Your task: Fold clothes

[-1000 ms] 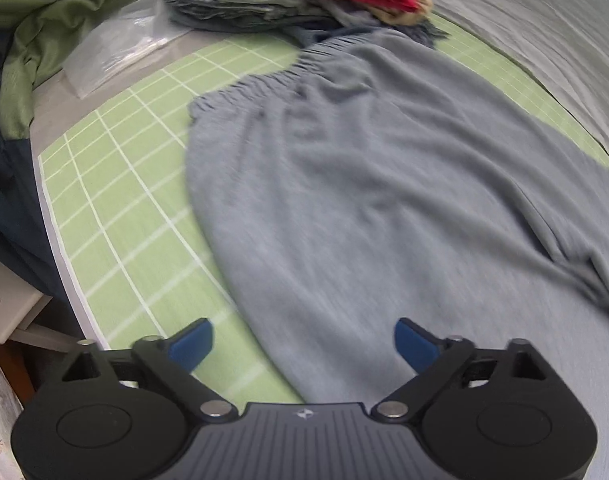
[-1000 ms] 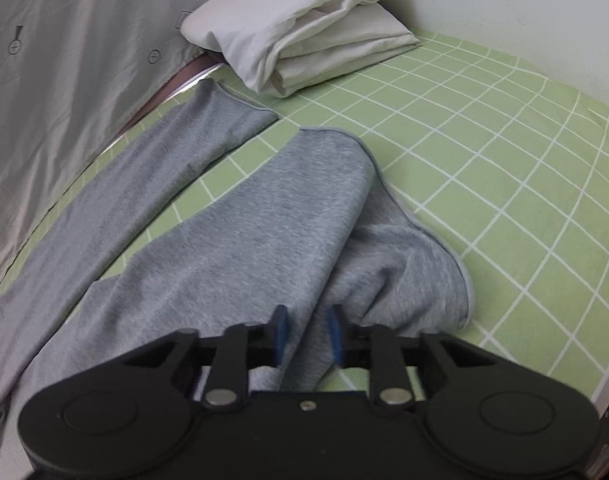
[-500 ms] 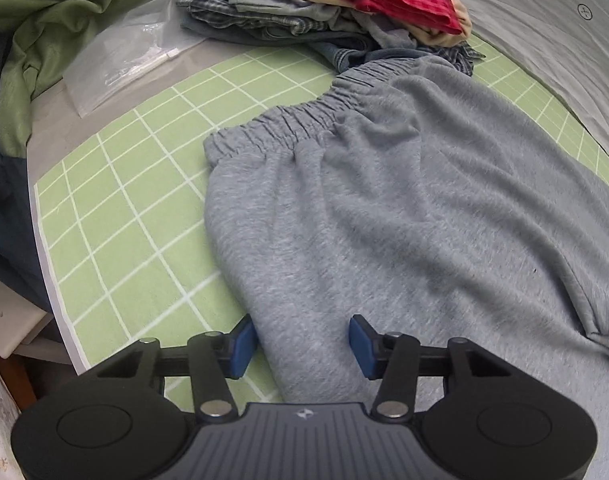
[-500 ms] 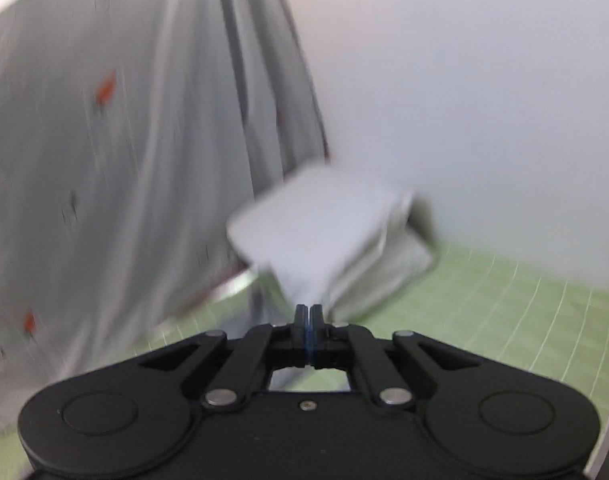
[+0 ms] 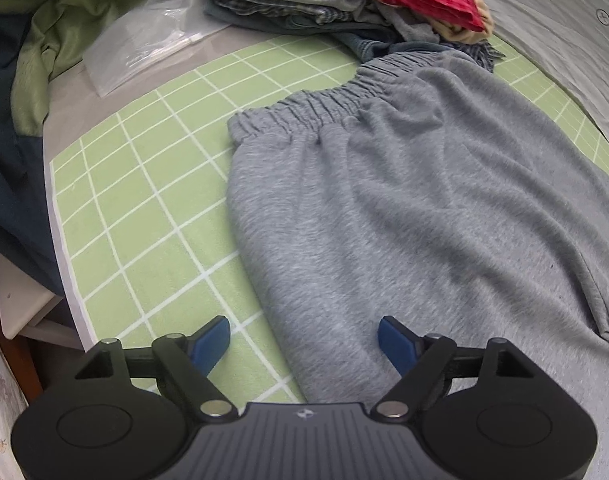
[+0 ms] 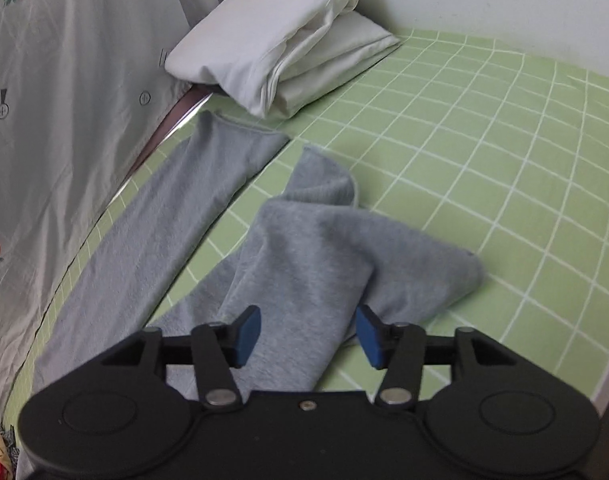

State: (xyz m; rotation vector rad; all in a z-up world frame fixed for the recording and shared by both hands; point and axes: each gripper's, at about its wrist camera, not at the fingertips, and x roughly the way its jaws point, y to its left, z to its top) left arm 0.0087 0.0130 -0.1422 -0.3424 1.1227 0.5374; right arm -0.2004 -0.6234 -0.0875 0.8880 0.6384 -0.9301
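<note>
A: Sweatpants [image 5: 404, 208], grey, lie spread over the green grid mat [image 5: 136, 184]. From the left wrist view the elastic waistband [image 5: 316, 108] is at the far end, just in front of a heap of clothes [image 5: 344, 4] topped by something red.

B: And the left gripper [image 5: 304, 340]?

A: Its jaws stand wide and have just been opening. The near left edge of the pants runs between them, but the blue pads [image 5: 210, 342] press on nothing.

B: What about the right gripper [image 6: 308, 334]?

A: Its jaws are about half apart and have also just been opening. A fold of the nearer pant leg [image 6: 316, 264] lies between them, not pinched. That leg is crumpled and doubled over on itself; the other leg [image 6: 160, 216] lies flat and straight to its left, along the mat's edge.

B: Anything else around?

A: Folded white linen [image 6: 280, 44] at the far end of the mat, a pale carrot-print sheet [image 6: 64, 92] on the left, and in the left wrist view a clear plastic bag [image 5: 144, 48] and green cloth [image 5: 72, 4] at far left.
</note>
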